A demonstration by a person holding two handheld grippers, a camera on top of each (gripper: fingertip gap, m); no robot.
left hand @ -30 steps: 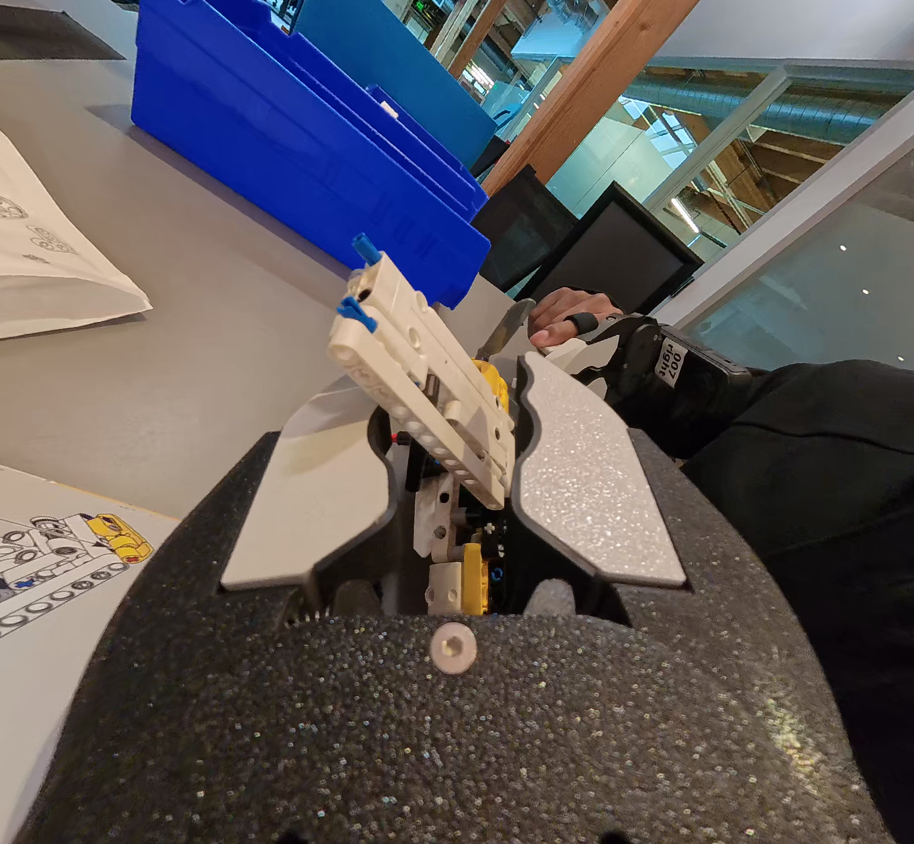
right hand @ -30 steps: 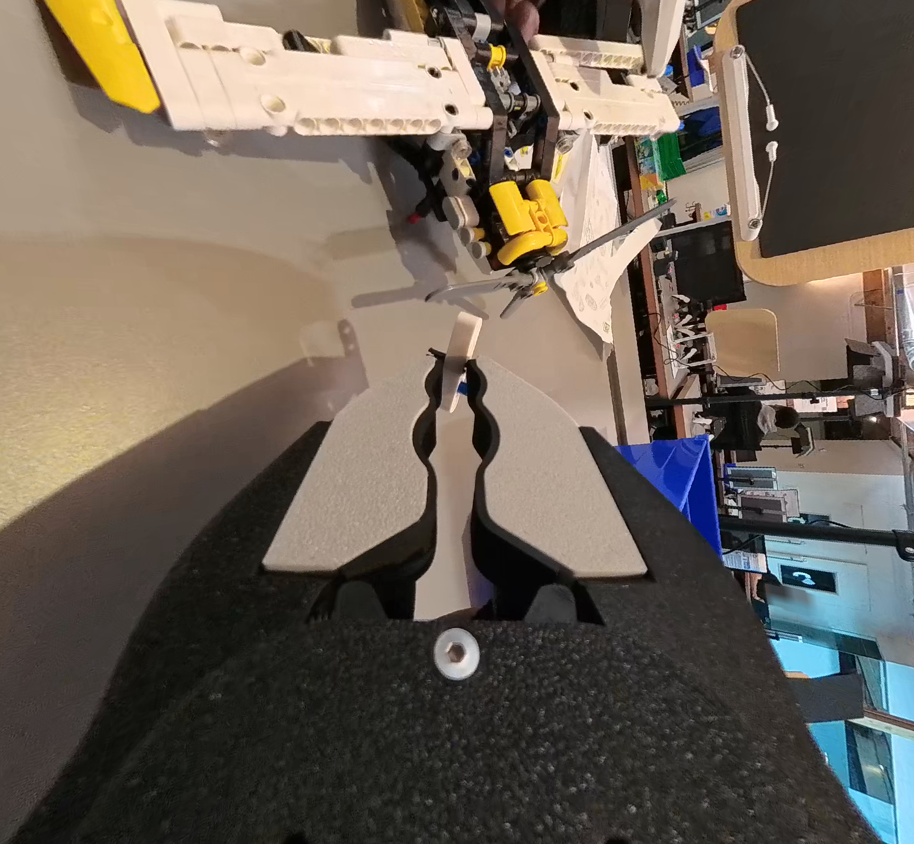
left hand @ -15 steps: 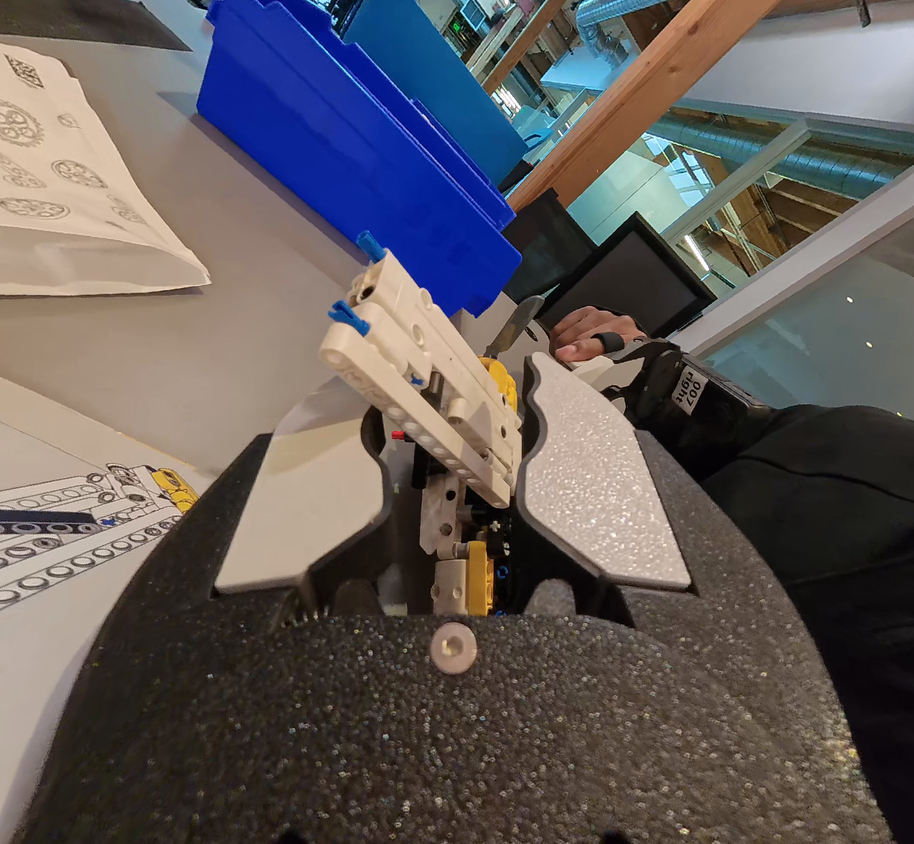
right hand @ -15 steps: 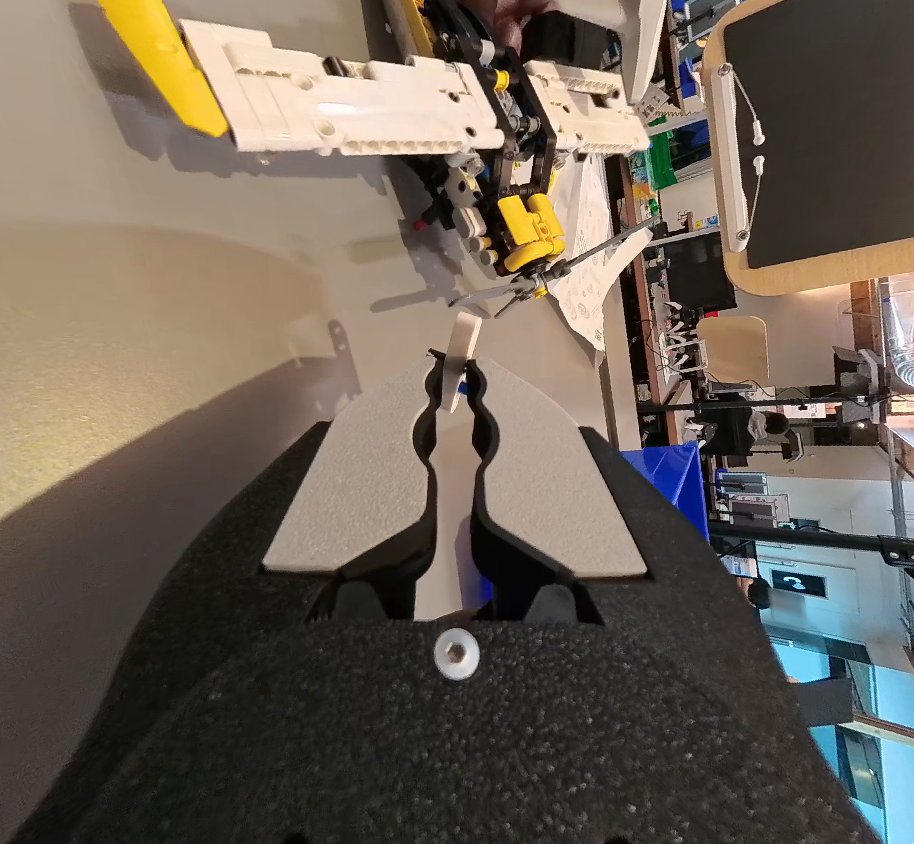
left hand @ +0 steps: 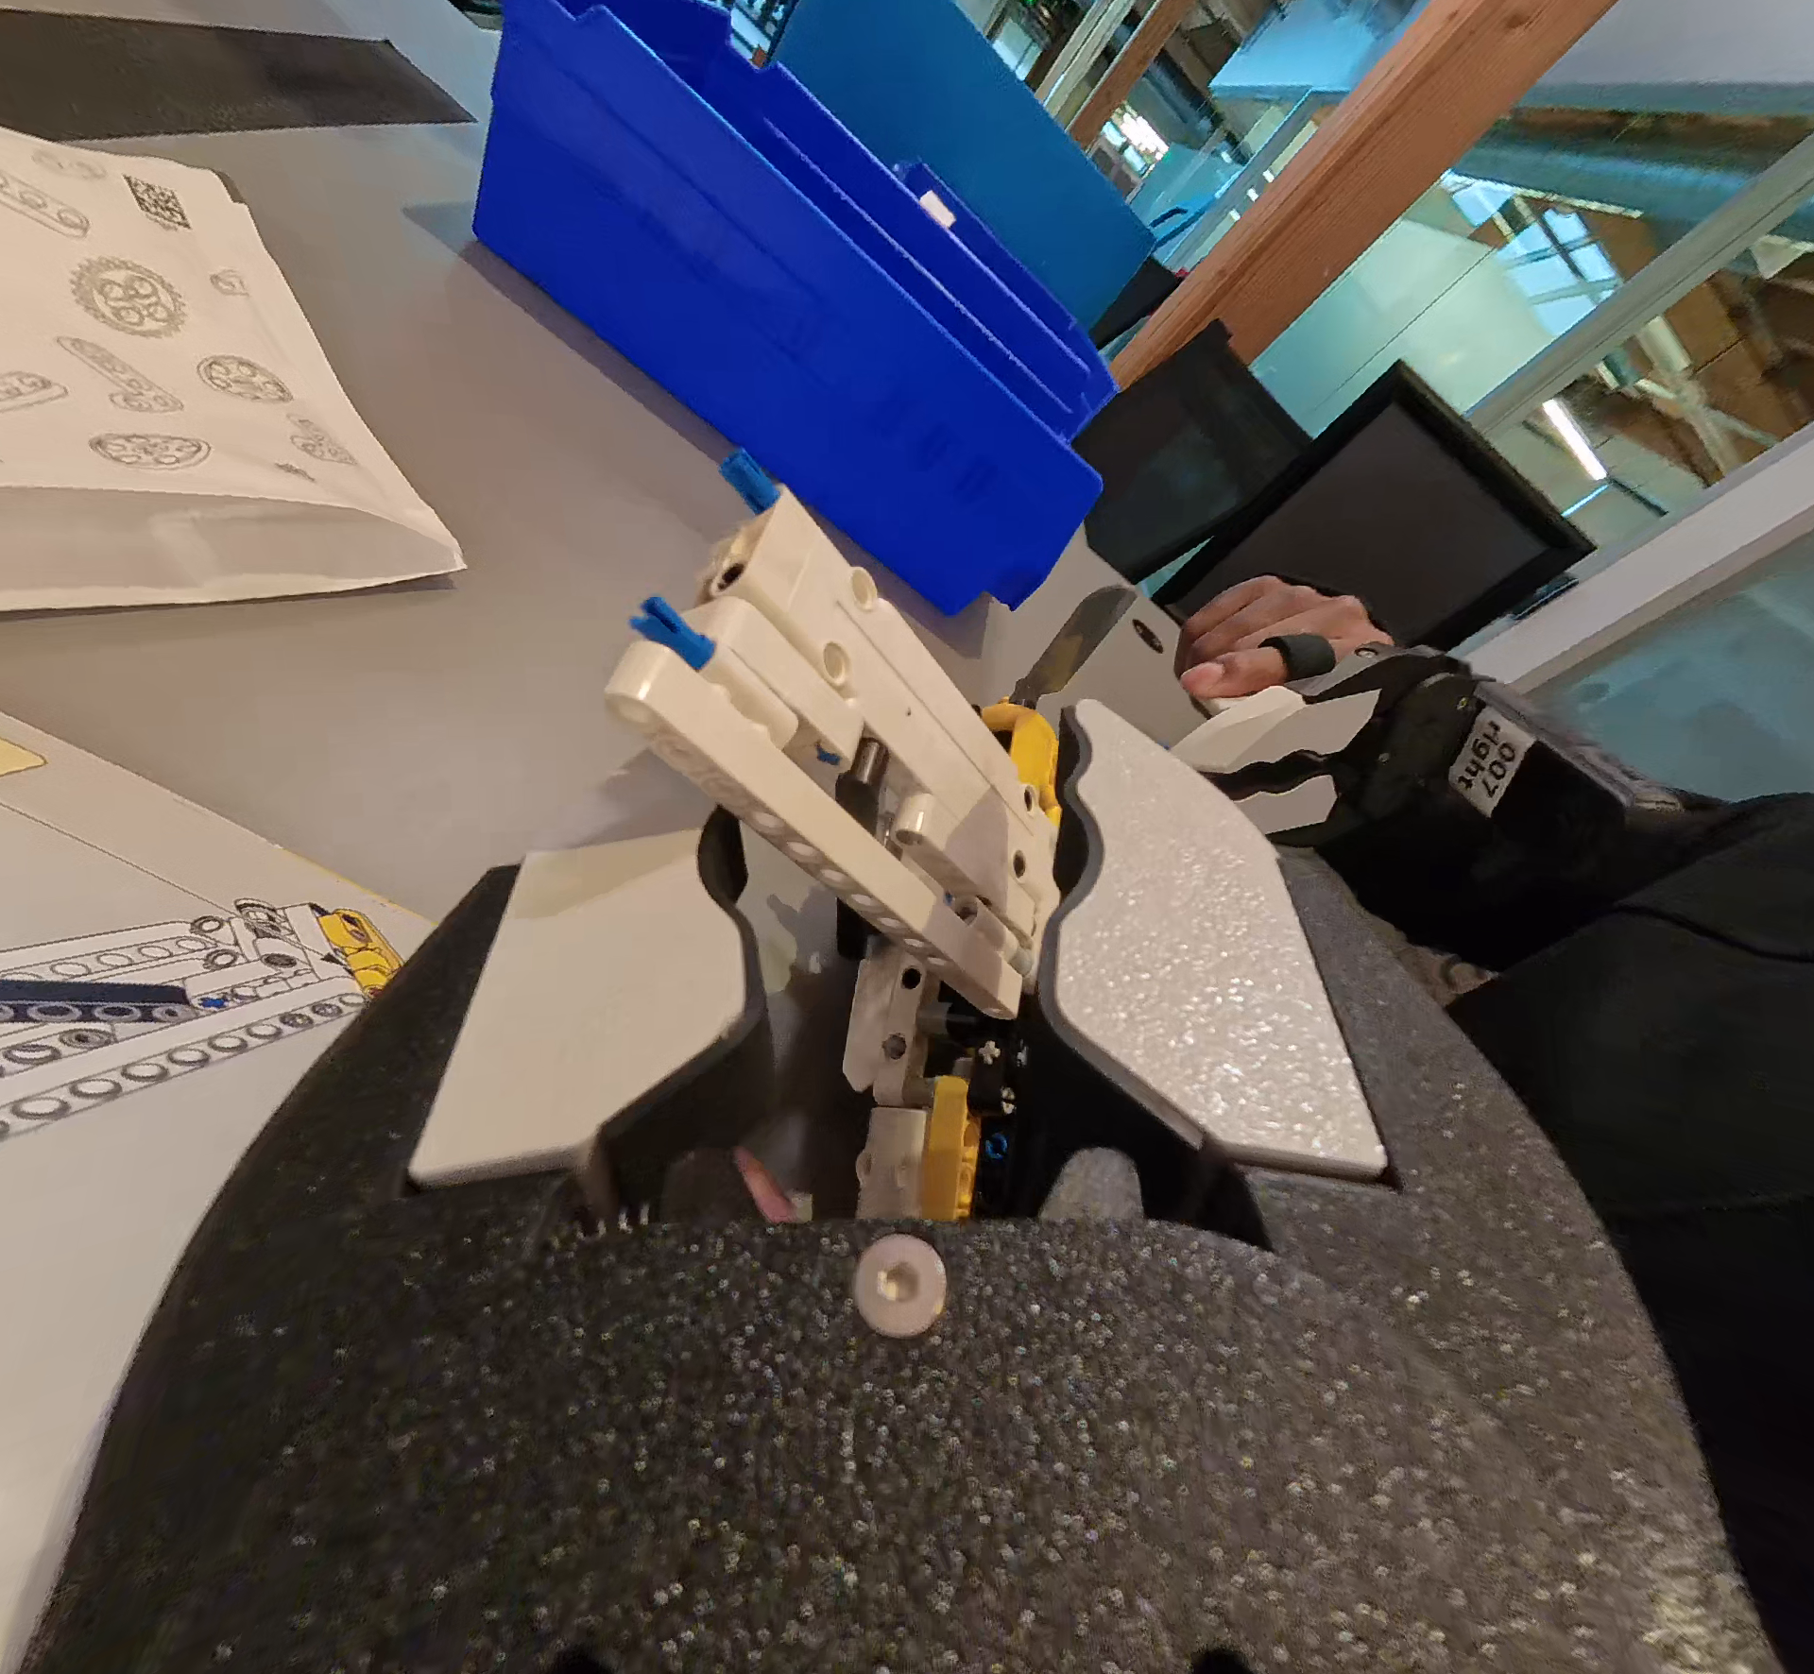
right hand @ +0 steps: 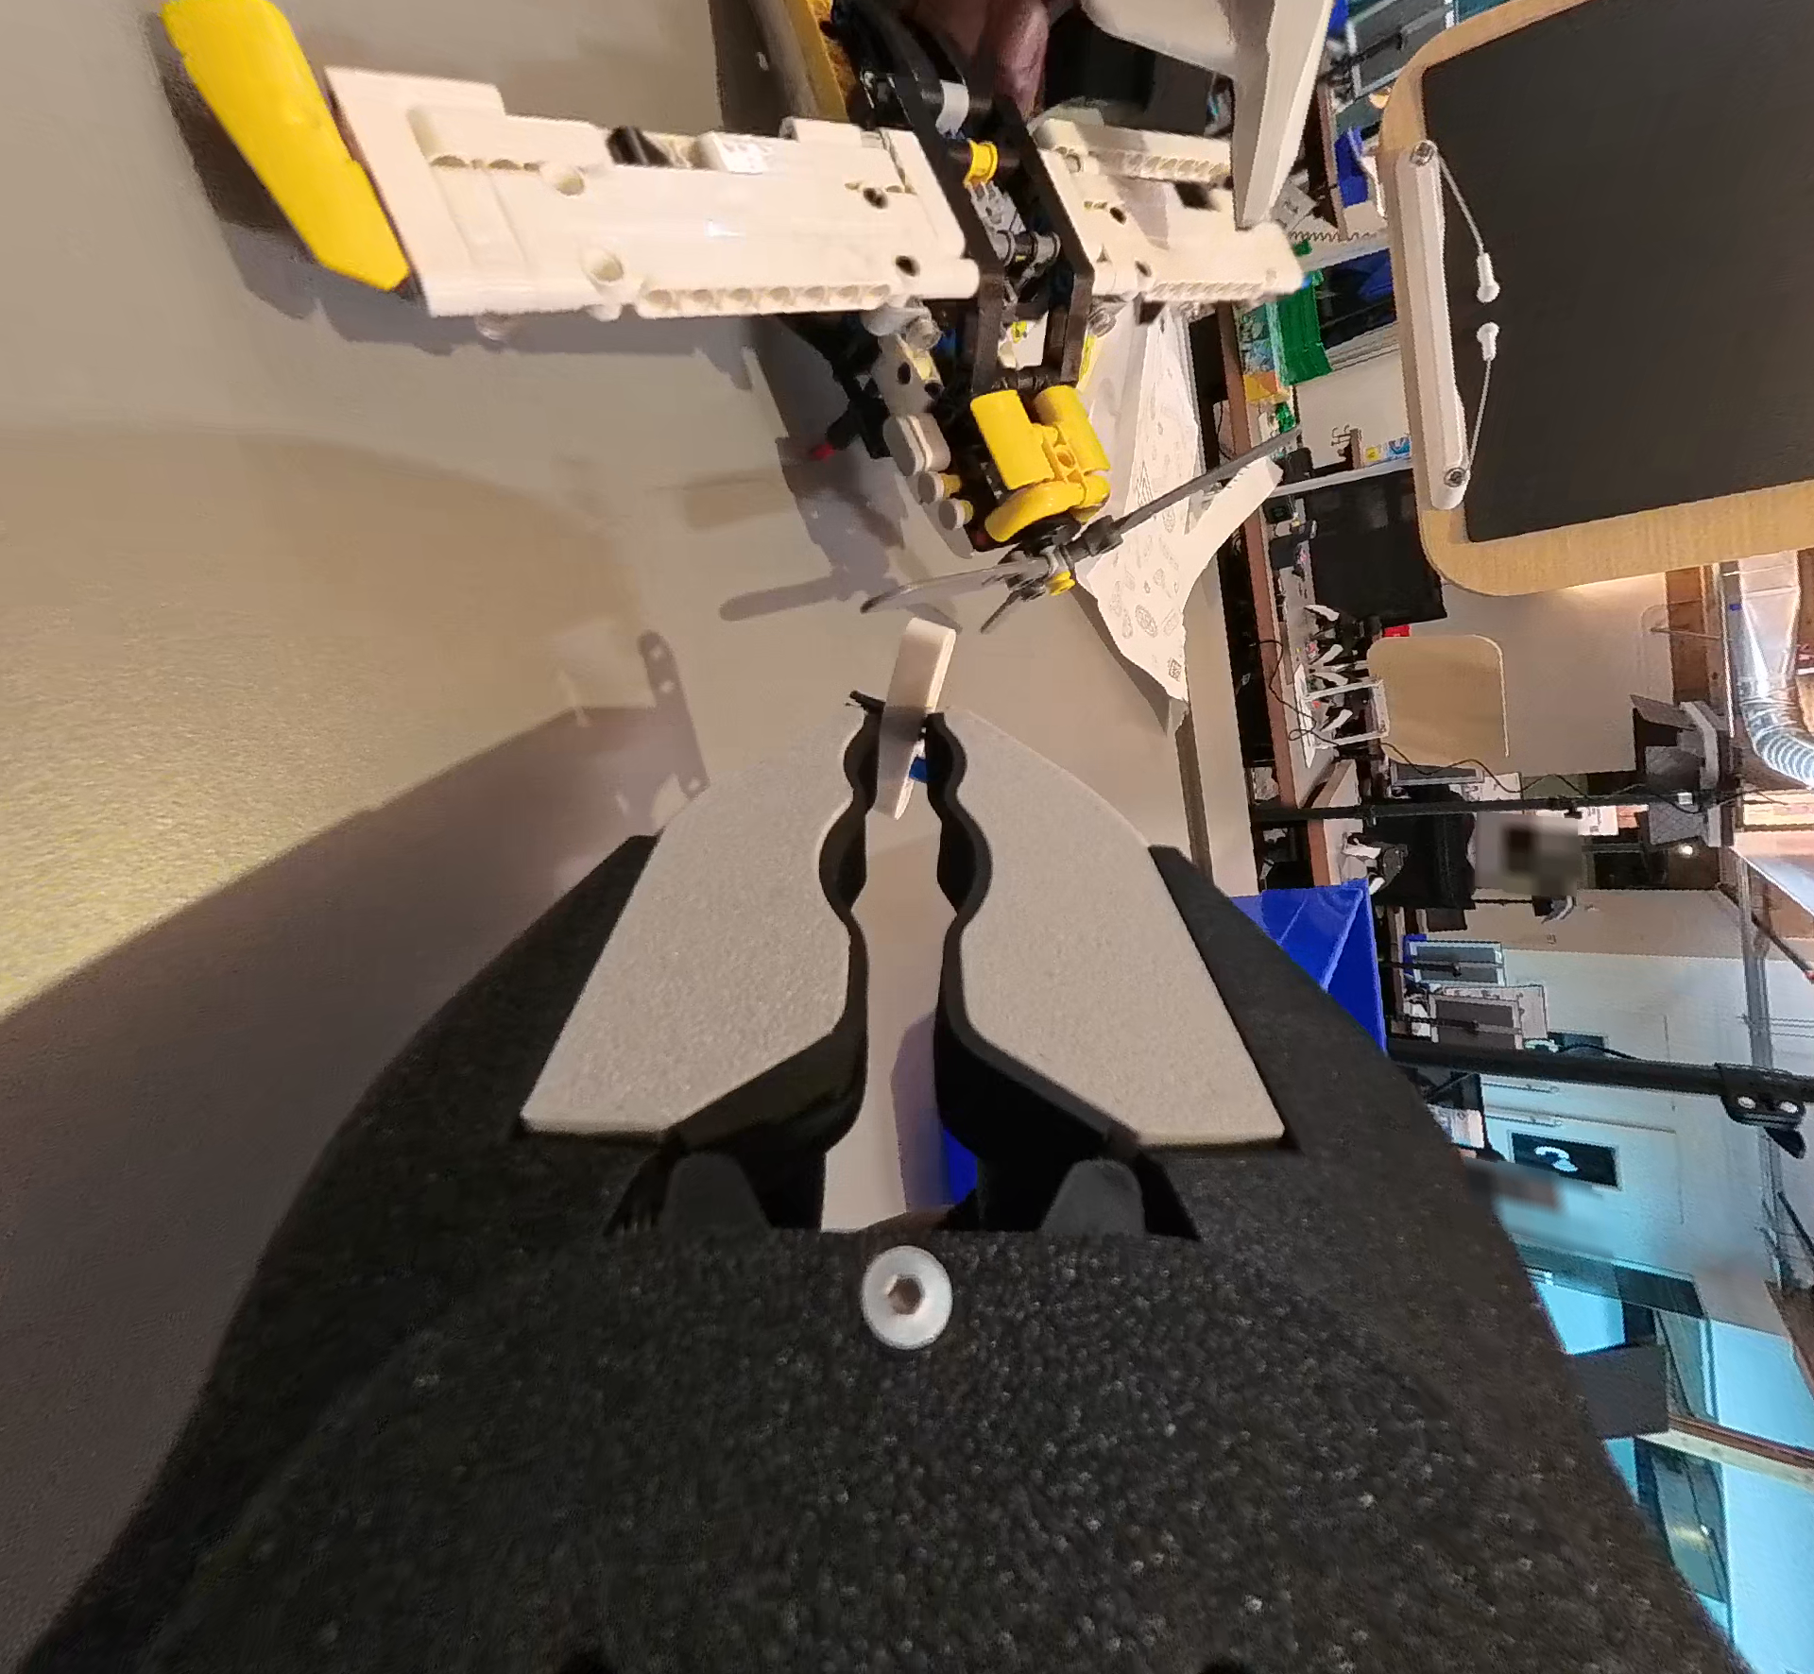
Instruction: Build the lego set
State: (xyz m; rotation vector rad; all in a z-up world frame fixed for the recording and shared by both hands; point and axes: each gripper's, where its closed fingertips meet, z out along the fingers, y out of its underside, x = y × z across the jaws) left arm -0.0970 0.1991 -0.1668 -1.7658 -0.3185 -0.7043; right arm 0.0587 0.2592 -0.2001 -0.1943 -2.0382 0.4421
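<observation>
A white and yellow brick-built plane (left hand: pixel 834 714) stands between the fingers of my left gripper (left hand: pixel 893 783). The jaws stand wide. The left pad (left hand: pixel 609 989) is clear of the plane and the right pad (left hand: pixel 1178 920) lies against its wing, so nothing is gripped. In the right wrist view the plane (right hand: pixel 687 223) rests on the grey table (right hand: pixel 294 547), with its yellow wing tip (right hand: pixel 285 135) at the left and its grey propeller (right hand: pixel 1040 567) towards me. My right gripper (right hand: pixel 898 724) is shut on a small white beam (right hand: pixel 918 675) with a blue pin, just short of the propeller.
A blue bin (left hand: pixel 785 302) stands behind the plane. A white paper bag with part drawings (left hand: pixel 147 400) and an instruction sheet (left hand: pixel 147 1018) lie at the left. Dark monitors (left hand: pixel 1374 528) stand at the back right. A wood-framed black board (right hand: pixel 1620 233) stands beyond the table. Spacing between my two grippers at the tips: around 20 cm.
My left jaws have widened and the left pad has drawn away from the plane, letting it go. My right gripper still holds the white beam, now nearer the propeller.
</observation>
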